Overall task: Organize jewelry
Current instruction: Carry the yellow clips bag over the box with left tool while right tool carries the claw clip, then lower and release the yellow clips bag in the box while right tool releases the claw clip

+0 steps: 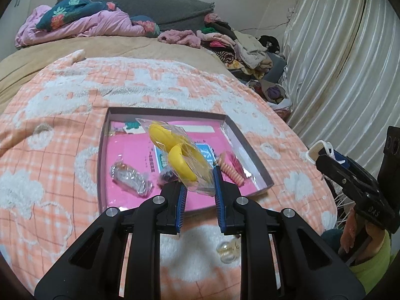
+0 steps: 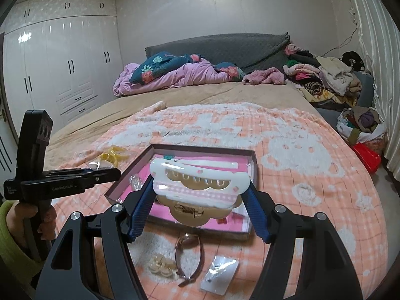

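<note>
Left tongs [image 1: 198, 182]: pressed onto the lower edge of a clear plastic packet [image 1: 192, 160] that holds a pair of yellow bangles [image 1: 178, 153]. The packet hangs above the open box [image 1: 252, 161], a shallow cardboard tray with a pink lining, resting on the peach plaid blanket [image 1: 62, 130] of the bed. The film is thin, glossy and probably slippery; the bangles are rigid curved hoops and look light. Hold the film edge firmly, or take hold of a hoop through the film.

Right tongs [image 2: 200, 202]: pinching a large white hair claw [image 2: 200, 182] across its width, above the near part of the same box. The claw is hard, smooth plastic with a scalloped tan inner face and a metal spring hinge; its teeth could snap if squeezed hard.

On the blanket near the box lie a rose-toned watch [image 2: 188, 257], a small clear clip [image 2: 160, 265] and a flat card packet [image 2: 220, 273]. Inside the box: a peach spiral hair tie [image 1: 231, 171] and a crinkled clear wrapper [image 1: 130, 180].
</note>
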The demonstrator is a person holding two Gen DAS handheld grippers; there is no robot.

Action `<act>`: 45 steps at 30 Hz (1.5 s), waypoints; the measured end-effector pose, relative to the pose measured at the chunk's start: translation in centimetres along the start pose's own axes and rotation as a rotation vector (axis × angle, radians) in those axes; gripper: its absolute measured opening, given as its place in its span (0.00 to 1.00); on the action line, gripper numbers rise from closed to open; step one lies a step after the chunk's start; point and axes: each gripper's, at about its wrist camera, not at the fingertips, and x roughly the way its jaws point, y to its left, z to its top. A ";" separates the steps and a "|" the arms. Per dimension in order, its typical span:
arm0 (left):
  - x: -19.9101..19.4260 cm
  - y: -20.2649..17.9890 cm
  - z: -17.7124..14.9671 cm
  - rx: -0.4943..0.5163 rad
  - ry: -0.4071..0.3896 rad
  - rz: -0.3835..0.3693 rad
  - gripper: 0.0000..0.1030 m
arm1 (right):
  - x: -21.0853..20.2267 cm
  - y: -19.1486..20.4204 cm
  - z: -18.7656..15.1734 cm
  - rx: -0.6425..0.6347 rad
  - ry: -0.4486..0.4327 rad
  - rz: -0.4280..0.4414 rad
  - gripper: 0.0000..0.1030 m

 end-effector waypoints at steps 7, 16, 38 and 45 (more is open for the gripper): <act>0.9 -0.2 1.4 -0.001 -0.008 -0.015 0.12 | 0.4 -0.2 1.4 0.001 -0.029 -0.001 0.65; 2.4 -0.8 2.9 0.007 -0.015 -0.038 0.12 | 1.0 -0.9 3.6 0.012 -0.072 -0.018 0.65; 7.6 0.1 0.9 0.028 0.059 -0.048 0.12 | 7.9 -4.4 2.3 0.076 0.002 -0.065 0.65; 9.2 -0.4 -0.1 0.054 0.122 -0.080 0.12 | 9.8 -5.6 1.3 0.068 0.057 -0.102 0.65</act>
